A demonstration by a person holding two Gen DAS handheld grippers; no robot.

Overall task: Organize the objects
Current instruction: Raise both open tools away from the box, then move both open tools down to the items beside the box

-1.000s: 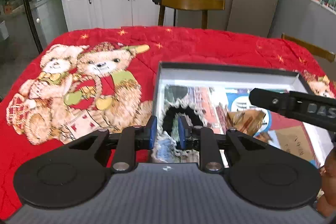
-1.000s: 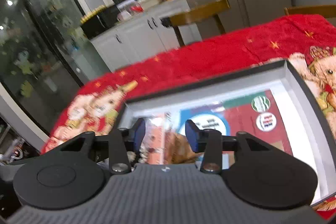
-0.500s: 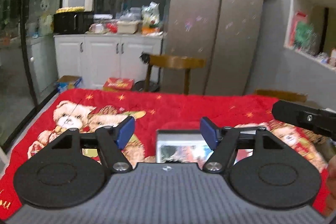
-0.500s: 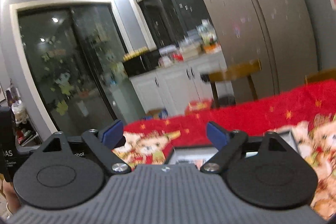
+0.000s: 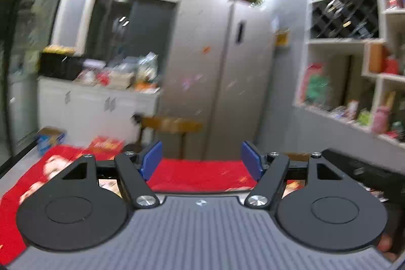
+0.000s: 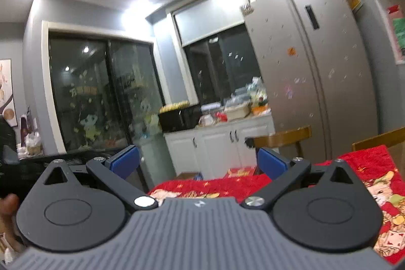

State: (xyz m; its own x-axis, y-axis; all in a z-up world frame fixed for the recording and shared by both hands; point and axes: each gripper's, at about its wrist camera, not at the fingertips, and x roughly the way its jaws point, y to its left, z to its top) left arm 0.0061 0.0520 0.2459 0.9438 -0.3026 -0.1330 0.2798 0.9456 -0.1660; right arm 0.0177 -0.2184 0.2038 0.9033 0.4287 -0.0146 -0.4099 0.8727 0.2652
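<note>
Both grippers are raised, cameras looking out across the kitchen rather than down at the work.

Left gripper [image 5: 202, 160]: blue pads [image 5: 151, 160] wide apart, nothing between them. Right gripper [image 6: 198, 161]: jaws likewise spread, empty. The dark body of the right tool shows at the right edge of the left wrist view.

Table under a red bear-print cloth [image 6: 374, 168], seen low in both views. In the left wrist view only slivers of printed colour peek out beside the left gripper's linkage, just below the cloth's far stretch; possibly the edge of a container holding the objects, but too little shows to say. The objects to be organized cannot be made out in either view, so their pointing and long axis cannot be read. Best placement: below and in front of both tools, hidden behind the gripper bodies.

Background: fridge [image 5: 220, 82], white cabinets [image 6: 217, 141], wooden chair [image 6: 281, 138], wall shelves [image 5: 354, 42]. Left view is motion-blurred.

Judgement: a between-steps pause, or the close of the job, with both tools free. Any next move calls for tipping the cameras back down to find the table contents before choosing a grasp, then lining the open jaws across the narrow dimension of whatever is picked.
</note>
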